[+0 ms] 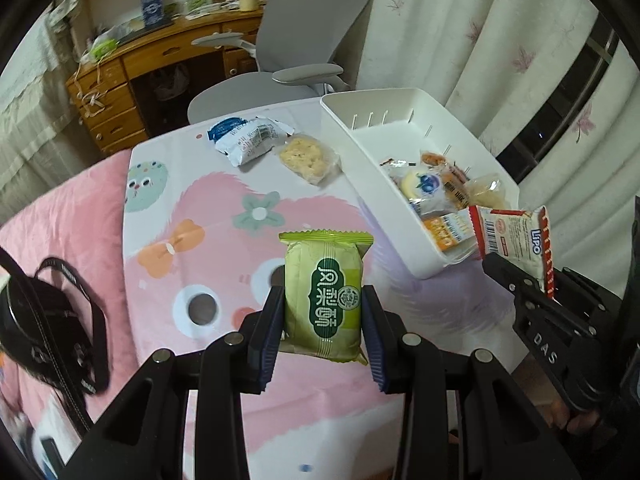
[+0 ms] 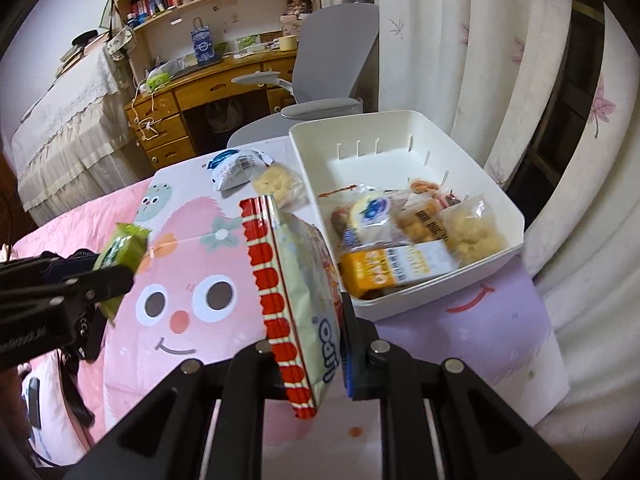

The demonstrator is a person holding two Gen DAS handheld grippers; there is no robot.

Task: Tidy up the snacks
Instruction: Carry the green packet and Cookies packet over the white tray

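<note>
Holding a green packet [image 1: 323, 295] upright, the left gripper [image 1: 323, 332] stands left of the white bin [image 1: 400, 128] at the table's far right corner, while the right gripper [image 2: 310, 354], nearer, clamps a red-edged packet [image 2: 296, 280].

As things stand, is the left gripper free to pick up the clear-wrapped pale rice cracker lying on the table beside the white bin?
Probably not yet: the left gripper is already shut on the green pastry packet. The path to the rice cracker itself looks clear.
</note>
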